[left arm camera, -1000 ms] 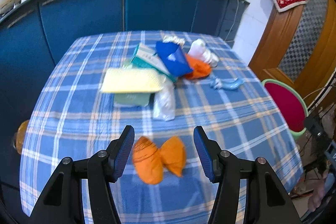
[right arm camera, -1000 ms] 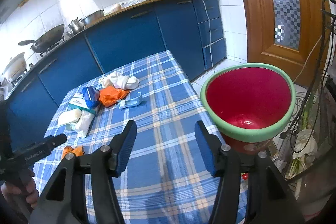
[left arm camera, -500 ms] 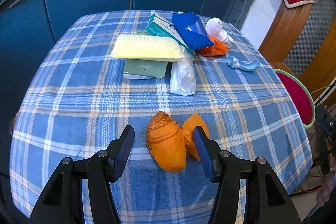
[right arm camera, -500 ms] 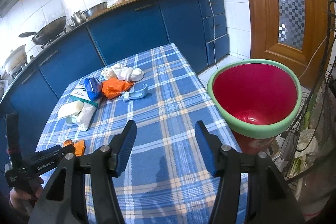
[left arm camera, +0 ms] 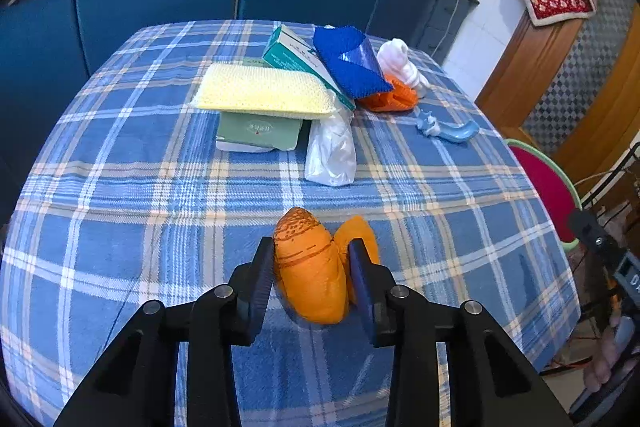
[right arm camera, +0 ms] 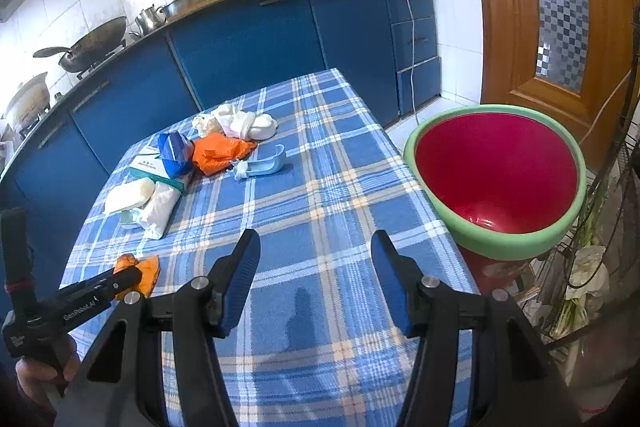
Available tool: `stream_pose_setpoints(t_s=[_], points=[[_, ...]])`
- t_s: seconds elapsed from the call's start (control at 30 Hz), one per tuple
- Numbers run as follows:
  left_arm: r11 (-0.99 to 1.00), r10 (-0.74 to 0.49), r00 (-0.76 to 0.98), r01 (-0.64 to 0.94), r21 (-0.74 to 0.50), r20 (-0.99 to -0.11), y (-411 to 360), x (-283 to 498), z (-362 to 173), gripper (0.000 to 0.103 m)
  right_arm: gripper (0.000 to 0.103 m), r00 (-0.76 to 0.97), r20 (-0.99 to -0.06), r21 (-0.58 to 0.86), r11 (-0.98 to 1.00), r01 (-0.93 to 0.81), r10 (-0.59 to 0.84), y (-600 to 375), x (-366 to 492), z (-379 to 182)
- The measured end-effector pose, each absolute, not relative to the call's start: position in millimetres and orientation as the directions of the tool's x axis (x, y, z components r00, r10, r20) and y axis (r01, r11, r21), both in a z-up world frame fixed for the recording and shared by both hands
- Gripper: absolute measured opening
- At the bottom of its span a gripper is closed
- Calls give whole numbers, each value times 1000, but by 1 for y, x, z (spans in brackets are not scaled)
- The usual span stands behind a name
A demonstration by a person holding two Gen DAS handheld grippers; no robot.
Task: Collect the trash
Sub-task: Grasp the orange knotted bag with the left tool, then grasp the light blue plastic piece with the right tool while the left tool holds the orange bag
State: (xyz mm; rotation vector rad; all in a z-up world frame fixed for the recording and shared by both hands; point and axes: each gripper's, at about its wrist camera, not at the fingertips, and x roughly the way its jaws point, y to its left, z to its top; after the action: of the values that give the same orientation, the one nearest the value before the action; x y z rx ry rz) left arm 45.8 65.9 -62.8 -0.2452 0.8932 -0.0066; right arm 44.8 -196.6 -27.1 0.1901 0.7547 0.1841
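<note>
The left gripper (left arm camera: pixel 310 267) points steeply down at the checked tablecloth (left arm camera: pixel 120 195); its jaws are closing, and both pads touch the orange wrapper (left arm camera: pixel 310 267) lying there. The right gripper (right arm camera: pixel 316 275) hovers tilted over the cloth, jaws half open and empty, near the red bin (right arm camera: pixel 496 243).

Red bin (left arm camera: pixel 545 187) cut off by the table edge (left arm camera: pixel 532 211) in the left wrist view; green packet (left arm camera: pixel 259 131) half hidden under the yellow sponge (left arm camera: pixel 262 91); print on the teal box (right arm camera: pixel 154 163) too small to read; orange wrapper (right arm camera: pixel 148 273) partly hidden behind the left gripper (right arm camera: pixel 128 277) in the right wrist view.
</note>
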Motion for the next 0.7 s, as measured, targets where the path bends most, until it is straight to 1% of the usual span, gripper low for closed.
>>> stream_pose_setpoints(t_s=[0.4, 0.7], points=[[965, -87, 678, -126, -231, -730, 83, 67, -43, 38, 59, 696, -678, 219, 969, -115, 236, -181, 81, -32], [961, -53, 688, -162, -224, -724, 97, 90, -40, 38, 59, 691, -680, 212, 968, -133, 244, -161, 116, -36]])
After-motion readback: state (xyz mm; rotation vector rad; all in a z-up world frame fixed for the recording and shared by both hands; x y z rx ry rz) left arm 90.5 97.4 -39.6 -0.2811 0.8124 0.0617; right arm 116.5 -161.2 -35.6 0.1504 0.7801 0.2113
